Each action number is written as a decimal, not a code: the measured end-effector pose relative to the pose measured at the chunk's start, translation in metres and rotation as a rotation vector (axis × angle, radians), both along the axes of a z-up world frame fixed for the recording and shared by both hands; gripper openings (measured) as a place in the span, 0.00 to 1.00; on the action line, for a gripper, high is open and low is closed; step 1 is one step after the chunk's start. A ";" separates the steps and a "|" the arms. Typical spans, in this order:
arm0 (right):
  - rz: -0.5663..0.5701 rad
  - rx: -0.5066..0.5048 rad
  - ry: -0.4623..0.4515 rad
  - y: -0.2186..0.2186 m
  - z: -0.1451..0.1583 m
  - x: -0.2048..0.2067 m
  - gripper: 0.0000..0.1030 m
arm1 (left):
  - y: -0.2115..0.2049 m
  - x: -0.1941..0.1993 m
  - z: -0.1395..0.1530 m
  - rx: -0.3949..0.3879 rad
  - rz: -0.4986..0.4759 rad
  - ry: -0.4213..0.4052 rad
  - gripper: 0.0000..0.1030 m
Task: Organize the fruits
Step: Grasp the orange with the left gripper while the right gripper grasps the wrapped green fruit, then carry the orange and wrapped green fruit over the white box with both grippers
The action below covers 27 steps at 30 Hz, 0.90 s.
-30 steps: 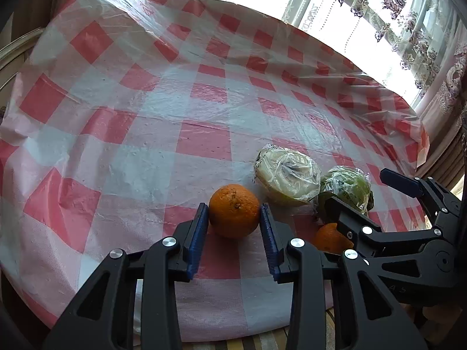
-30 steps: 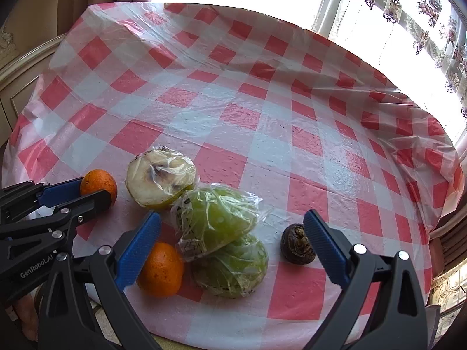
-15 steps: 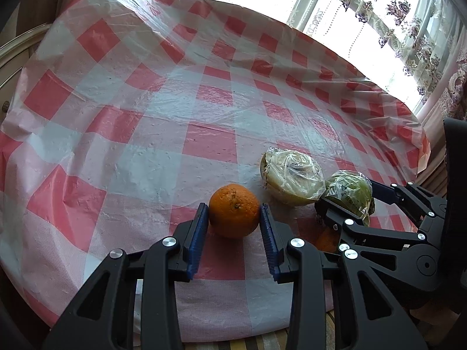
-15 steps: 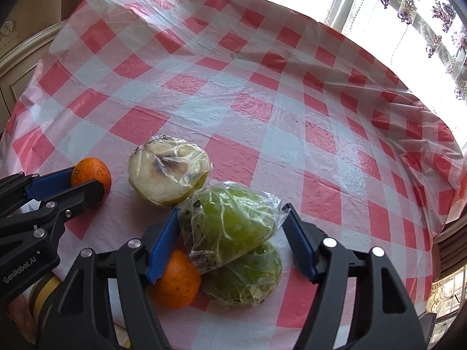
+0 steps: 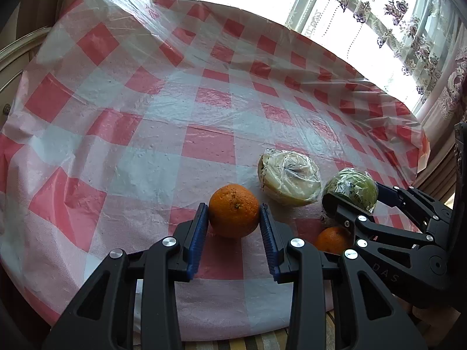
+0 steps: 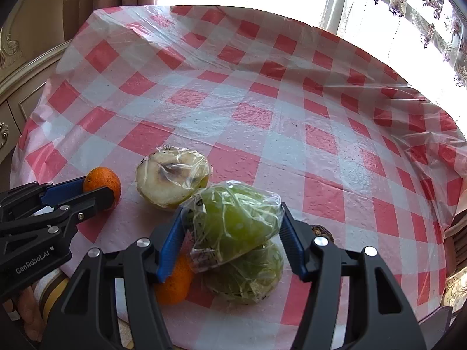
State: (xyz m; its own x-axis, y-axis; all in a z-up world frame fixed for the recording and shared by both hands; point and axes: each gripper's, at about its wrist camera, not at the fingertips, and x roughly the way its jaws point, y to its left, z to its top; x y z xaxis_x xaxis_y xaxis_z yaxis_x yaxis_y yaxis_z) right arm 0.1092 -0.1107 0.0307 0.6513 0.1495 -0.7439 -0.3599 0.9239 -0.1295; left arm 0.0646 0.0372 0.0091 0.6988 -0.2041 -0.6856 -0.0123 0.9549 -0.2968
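On the tabletop point(image 5: 151, 134): a red-and-white checked plastic cloth point(image 6: 262, 110) covers it; the fruit sits in a cluster at the near edge.
Left claw point(image 5: 234, 213): blue pads on either side of an orange point(image 5: 234, 210), closed in until both pads touch its skin; the orange rests on the cloth.
Right claw point(image 6: 230, 218): closed on a green wrapped fruit point(image 6: 233, 218), the pads pressing the film at both sides.
Green wrapped fruit: tilted, lying on top of a second green wrapped fruit point(image 6: 248, 274), which sits on the cloth beneath it.
Cut pale fruit point(image 6: 172, 175): in clear film, cut face up with a brown core, just far-left of the green pair and just right of the orange held by the left claw.
Second orange point(image 6: 175, 283): at the near edge, touching the lower green fruit on its left, partly hidden behind the right claw's left finger.
Dark round fruit point(image 6: 321, 229): only a sliver shows to the right of the green pair, behind the right claw's right finger; I cannot tell what it is.
Far side: a bright window with floral lace curtains point(image 5: 408, 29).
Left side: a pale carved cabinet point(image 6: 17, 81).
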 end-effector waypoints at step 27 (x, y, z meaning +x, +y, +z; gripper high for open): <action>-0.081 0.203 -0.006 -0.049 0.019 -0.027 0.59 | -0.020 -0.012 0.021 0.153 0.007 -0.079 0.33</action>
State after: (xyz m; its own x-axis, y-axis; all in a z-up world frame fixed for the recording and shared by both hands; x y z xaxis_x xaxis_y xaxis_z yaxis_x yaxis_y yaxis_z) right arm 0.0821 -0.1601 0.0492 0.6715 0.2432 -0.7000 -0.2835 0.9571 0.0605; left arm 0.0530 0.0170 0.0305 0.7528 -0.0965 -0.6512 -0.0019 0.9889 -0.1487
